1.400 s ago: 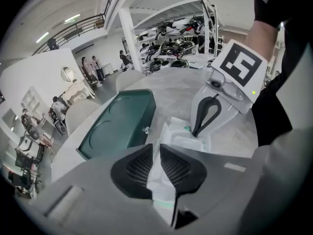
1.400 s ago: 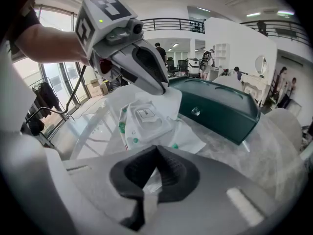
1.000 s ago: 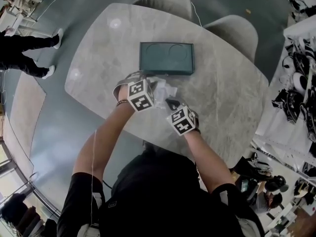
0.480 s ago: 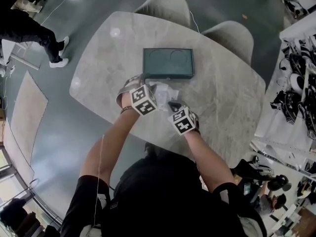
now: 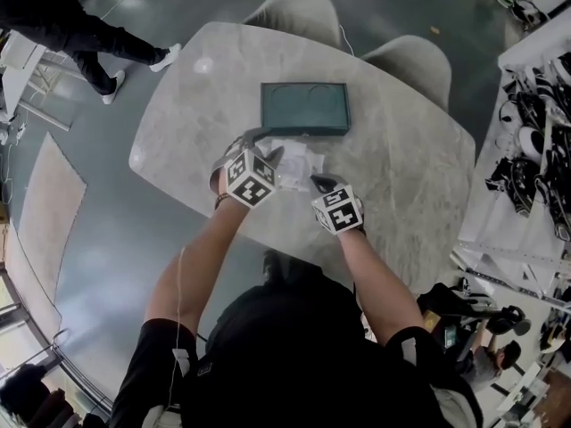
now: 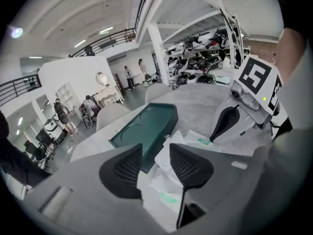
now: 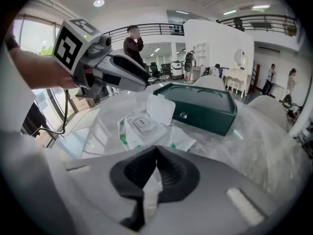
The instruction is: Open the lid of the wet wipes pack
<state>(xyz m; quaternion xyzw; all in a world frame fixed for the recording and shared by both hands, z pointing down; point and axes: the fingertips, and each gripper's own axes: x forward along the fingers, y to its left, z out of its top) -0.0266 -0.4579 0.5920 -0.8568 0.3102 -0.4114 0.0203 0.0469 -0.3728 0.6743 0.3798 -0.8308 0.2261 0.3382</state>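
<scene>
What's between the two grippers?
The wet wipes pack, lid up, per head view. The left gripper, jaws just opened, holds nothing; the right gripper pinches the pack's edge.

The wet wipes pack point(image 5: 299, 160) lies on the marble table point(image 5: 406, 172) beside the green tray point(image 5: 303, 105), between left gripper point(image 5: 272, 156) and right gripper point(image 5: 318, 183).

Probably a showroom: balcony railing point(image 7: 146, 30), white vanity point(image 7: 239, 76), marble table point(image 5: 406, 163).

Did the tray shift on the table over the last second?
No. The tray lies as before, between the table's far edge and the pack; only the camera moved.
</scene>
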